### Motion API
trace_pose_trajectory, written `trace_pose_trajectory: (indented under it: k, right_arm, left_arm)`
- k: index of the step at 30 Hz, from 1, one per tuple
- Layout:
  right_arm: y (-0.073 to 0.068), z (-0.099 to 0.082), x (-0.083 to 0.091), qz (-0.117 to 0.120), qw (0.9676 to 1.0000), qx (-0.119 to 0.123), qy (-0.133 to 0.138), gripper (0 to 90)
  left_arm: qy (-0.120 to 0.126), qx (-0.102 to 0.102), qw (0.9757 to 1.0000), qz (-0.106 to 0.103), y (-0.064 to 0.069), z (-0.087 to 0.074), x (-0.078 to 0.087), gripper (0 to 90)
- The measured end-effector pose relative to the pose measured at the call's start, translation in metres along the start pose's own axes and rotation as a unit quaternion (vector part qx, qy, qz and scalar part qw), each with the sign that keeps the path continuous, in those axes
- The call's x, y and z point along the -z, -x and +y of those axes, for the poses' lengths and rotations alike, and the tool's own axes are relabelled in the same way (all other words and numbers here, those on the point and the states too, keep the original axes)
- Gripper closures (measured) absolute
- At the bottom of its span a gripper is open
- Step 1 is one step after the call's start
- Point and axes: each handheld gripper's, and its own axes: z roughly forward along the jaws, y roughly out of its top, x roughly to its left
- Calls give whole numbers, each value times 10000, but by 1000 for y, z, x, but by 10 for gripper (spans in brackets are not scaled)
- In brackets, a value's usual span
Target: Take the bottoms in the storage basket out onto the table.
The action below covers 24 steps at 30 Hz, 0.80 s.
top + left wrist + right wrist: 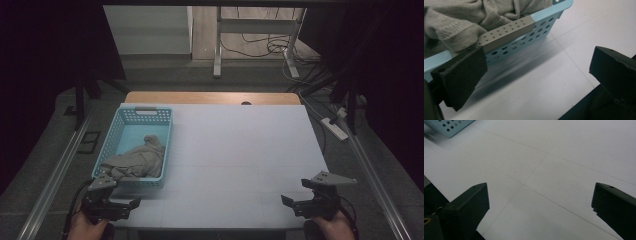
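Nearest, at 7 o'clock in the high view: left tool (131,204), jaws spread wide, nothing between them, hovering low over the white tabletop (240,150) just short of the basket's near wall, likely lined up to reach in for the cloth. At 5 o'clock: right tool (289,202), equally wide and empty, well apart from everything, probably parked in wait. Farther, toward 10 o'clock: light blue perforated basket (112,137), with a grey handle grip (506,35) on the near rim. Inside, bunched against that near end and spilling over the rim: crumpled grey sweatshirt (137,157), an easy first pinch.
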Motion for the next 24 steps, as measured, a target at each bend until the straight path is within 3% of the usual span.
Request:
trace_pose_trajectory:
  k: [6,10,24]
  right_arm:
    - [1,0,1,27,10000,-37,54,17]
    - [0,0,1,41,10000,-2,21,17]
    - [0,0,-1,95,9999,21,-28,18]
  left_arm:
    - [87,172,9997,-117,-5,-1,2,13]
    - [102,173,9997,-131,-5,-1,2,14]
    - [124,-25,9998,-167,-1,-1,3,13]
